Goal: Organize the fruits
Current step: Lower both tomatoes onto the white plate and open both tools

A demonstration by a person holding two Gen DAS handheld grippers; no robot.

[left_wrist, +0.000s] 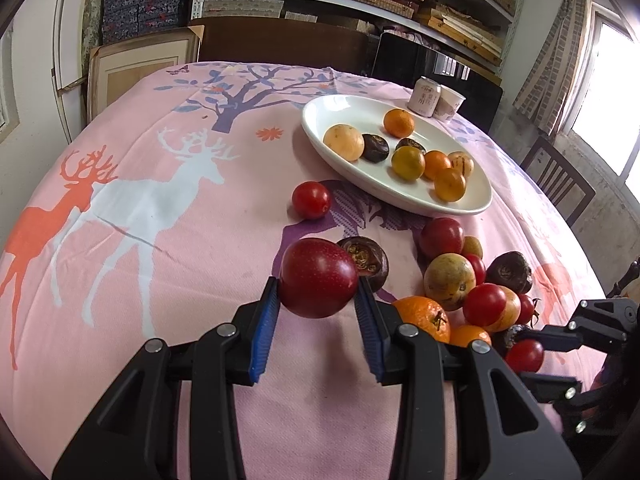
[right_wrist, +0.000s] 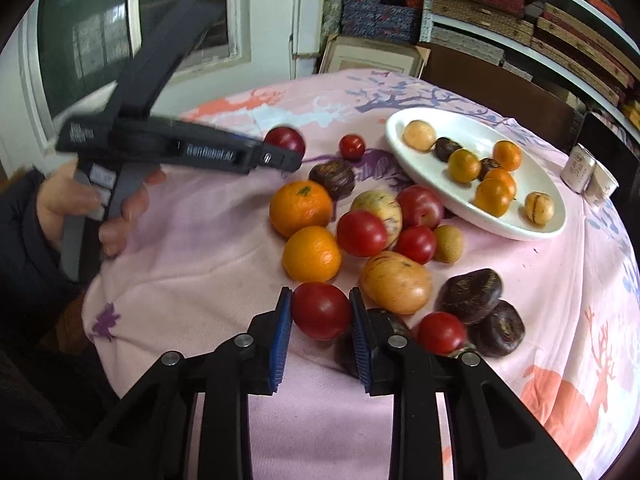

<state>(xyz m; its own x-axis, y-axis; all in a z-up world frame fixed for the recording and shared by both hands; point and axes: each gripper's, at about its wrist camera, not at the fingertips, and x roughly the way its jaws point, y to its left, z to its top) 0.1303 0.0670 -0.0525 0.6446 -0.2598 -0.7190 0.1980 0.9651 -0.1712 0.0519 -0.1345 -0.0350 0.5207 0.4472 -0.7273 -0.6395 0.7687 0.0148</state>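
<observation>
My left gripper (left_wrist: 317,286) is shut on a dark red round fruit (left_wrist: 316,268), held a little above the pink cloth; the right wrist view shows the same fruit (right_wrist: 285,141) at its tip. My right gripper (right_wrist: 320,295) is shut on a red tomato (right_wrist: 321,314) at the near edge of a fruit pile. That pile holds oranges (right_wrist: 301,208), tomatoes (right_wrist: 361,233), yellow striped fruits (right_wrist: 396,282) and dark purple fruits (right_wrist: 470,291). A white oval plate (left_wrist: 318,118) farther back carries several oranges, yellow fruits and dark fruits.
A lone tomato (left_wrist: 311,200) lies left of the plate. A can (left_wrist: 424,98) and a paper cup (left_wrist: 450,104) stand behind the plate. A hand (right_wrist: 76,200) holds the left gripper's handle. Shelves, boxes and a chair (left_wrist: 560,180) surround the table.
</observation>
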